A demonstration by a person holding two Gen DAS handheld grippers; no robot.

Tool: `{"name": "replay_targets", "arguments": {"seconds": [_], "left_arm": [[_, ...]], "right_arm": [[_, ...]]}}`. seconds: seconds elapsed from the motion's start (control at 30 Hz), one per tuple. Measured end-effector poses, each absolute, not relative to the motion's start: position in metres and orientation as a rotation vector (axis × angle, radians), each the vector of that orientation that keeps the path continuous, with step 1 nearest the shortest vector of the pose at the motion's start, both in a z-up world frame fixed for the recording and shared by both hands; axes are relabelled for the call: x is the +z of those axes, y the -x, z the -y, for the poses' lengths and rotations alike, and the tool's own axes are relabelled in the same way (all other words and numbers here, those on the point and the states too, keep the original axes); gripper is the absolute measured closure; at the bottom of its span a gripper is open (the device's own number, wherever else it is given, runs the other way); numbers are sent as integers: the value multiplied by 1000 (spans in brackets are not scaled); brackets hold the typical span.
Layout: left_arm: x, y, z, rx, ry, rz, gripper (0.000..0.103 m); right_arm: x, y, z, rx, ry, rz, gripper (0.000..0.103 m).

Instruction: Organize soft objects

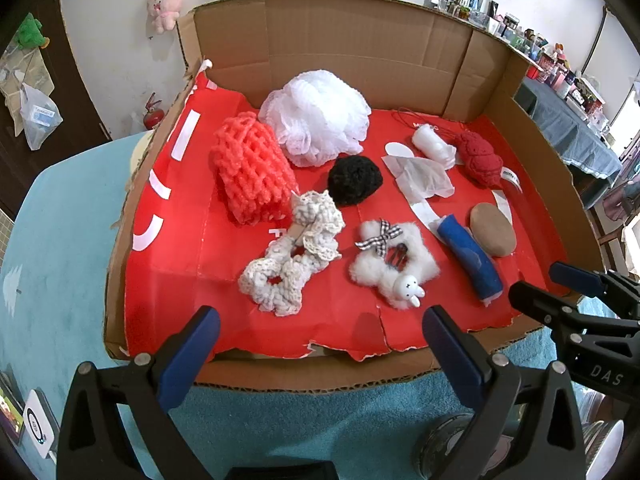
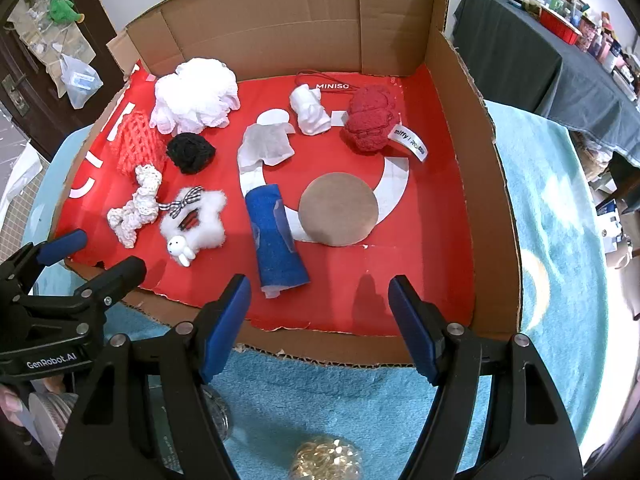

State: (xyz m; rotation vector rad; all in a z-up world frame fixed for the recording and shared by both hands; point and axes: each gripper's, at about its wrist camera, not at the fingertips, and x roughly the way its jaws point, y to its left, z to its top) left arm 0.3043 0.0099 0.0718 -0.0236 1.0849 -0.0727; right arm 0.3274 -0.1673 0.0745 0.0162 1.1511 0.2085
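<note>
An open cardboard tray (image 1: 360, 56) (image 2: 472, 128) lined with red paper holds several soft things: a white mesh pouf (image 1: 316, 118) (image 2: 192, 98), an orange net sponge (image 1: 250, 172) (image 2: 138, 144), a black scrubber (image 1: 354, 180) (image 2: 190, 152), a cream lace scrunchie (image 1: 292, 256) (image 2: 134, 208), a fluffy white rabbit clip (image 1: 392, 268) (image 2: 196, 220), a blue roll (image 1: 470, 258) (image 2: 276, 240), a tan round pad (image 1: 492, 230) (image 2: 338, 210), and a dark red knit (image 1: 480, 158) (image 2: 370, 122). My left gripper (image 1: 320, 340) and right gripper (image 2: 320, 316) are open and empty at the tray's near edge.
A white wrapped wad (image 2: 310, 112) and a thin translucent sheet (image 2: 266, 146) lie at the tray's back. The tray rests on a teal towel (image 2: 552, 200). A cluttered side table (image 2: 540, 40) stands to the right. Round metal items (image 2: 324, 460) sit below the grippers.
</note>
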Motion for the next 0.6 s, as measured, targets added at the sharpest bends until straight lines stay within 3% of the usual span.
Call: {"name": "replay_targets", "arguments": {"seconds": [0.6], "left_arm": [[71,-304,-10,-73,27,-1086,0]], "right_arm": [[74,-327,168,213,-22,-1151,32]]}}
